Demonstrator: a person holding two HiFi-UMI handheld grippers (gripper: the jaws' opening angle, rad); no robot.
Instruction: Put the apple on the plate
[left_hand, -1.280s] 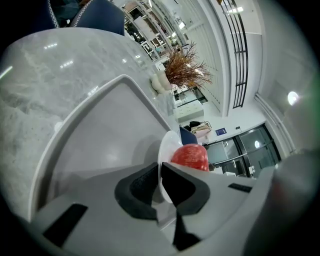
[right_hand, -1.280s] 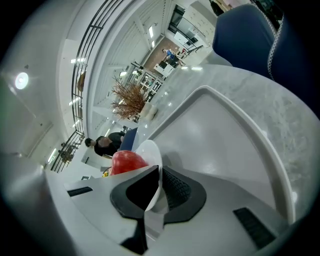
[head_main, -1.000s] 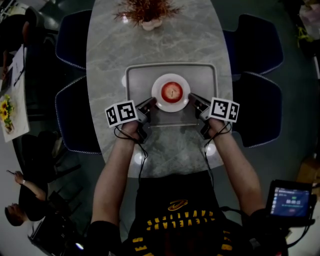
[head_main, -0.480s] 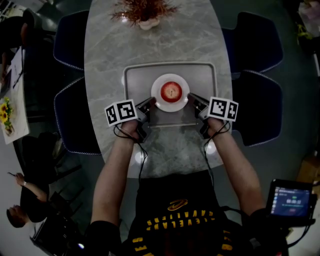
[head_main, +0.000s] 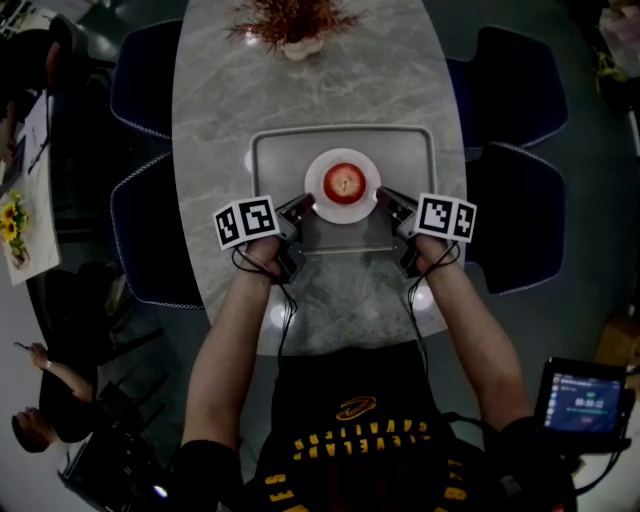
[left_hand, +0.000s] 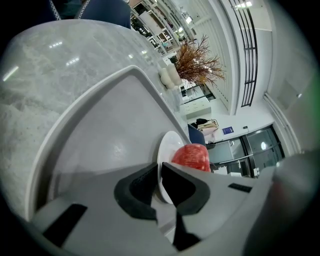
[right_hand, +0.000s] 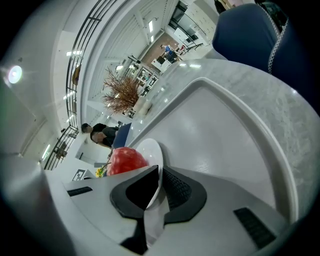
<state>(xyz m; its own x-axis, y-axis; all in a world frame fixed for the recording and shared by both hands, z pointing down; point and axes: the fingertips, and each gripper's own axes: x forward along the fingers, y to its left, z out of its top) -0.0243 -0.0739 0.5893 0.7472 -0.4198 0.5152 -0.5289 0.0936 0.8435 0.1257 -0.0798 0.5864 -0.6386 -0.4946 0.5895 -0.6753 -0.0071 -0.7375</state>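
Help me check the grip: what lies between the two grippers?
The white plate with the red apple on it, in the head view; the left gripper and right gripper each clamp its rim.

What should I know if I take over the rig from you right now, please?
Left gripper: shut on the left rim of the plate.
Right gripper: shut on its right rim.
Apple sits on the plate, which is over the grey tray; I cannot tell if it is lifted.
Done: apple on plate.
Left: probably only to free both rims gently.
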